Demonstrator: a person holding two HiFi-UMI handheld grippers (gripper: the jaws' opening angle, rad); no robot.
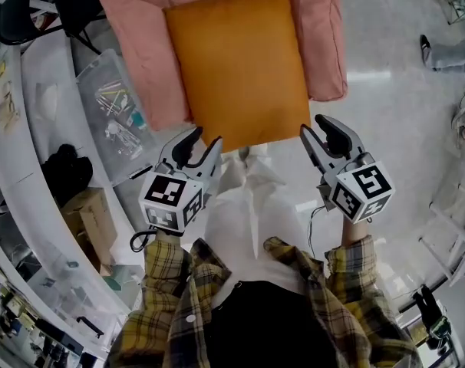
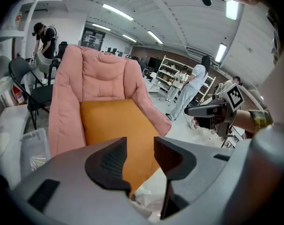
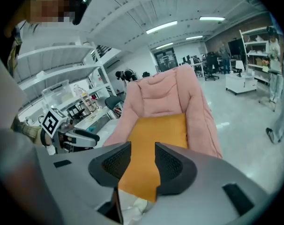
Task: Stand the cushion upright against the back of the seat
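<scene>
Head view: left gripper's (image 1: 206, 139) cube (image 1: 173, 199) bears square markers (image 1: 166, 191).

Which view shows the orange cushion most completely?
The head view: the cushion lies flat on the pink seat, with almost its whole outline visible. In both gripper views, the jaws cover its near part.

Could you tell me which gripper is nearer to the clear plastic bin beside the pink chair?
Left. The left gripper hovers close beside the clear bin; the right gripper is across the orange cushion from it.
</scene>
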